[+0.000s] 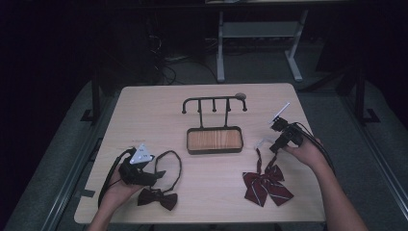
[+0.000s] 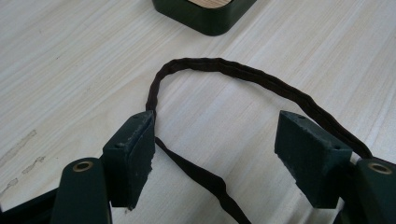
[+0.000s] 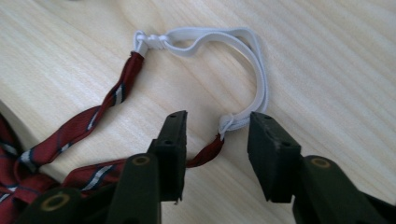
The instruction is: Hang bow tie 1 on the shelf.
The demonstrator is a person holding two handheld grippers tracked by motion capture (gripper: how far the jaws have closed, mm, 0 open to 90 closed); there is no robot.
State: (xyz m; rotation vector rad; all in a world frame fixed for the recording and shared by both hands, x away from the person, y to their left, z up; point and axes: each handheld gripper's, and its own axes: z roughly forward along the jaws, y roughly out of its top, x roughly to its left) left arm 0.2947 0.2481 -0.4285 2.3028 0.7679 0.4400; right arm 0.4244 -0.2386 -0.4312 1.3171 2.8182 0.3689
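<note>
A dark bow tie [image 1: 157, 197] lies near the table's front left, its thin neck strap [image 1: 174, 159] looped toward the middle. My left gripper [image 1: 155, 174] is open, and the strap [image 2: 243, 77] arcs on the wood between its jaws. At the front right lies a red striped bow tie [image 1: 266, 186] with a white elastic loop [image 1: 262, 143]. My right gripper [image 1: 275, 146] is open. In the right gripper view the white elastic [image 3: 252, 70] curves just ahead of the jaws, and its knot and red strap end [image 3: 211, 149] lie between them.
A dark metal hook rack with a wooden tray base [image 1: 214, 139] stands at the middle of the table. A small round object [image 1: 240, 96] sits near the far edge. Beyond the table, a white frame [image 1: 260, 43] stands on the floor.
</note>
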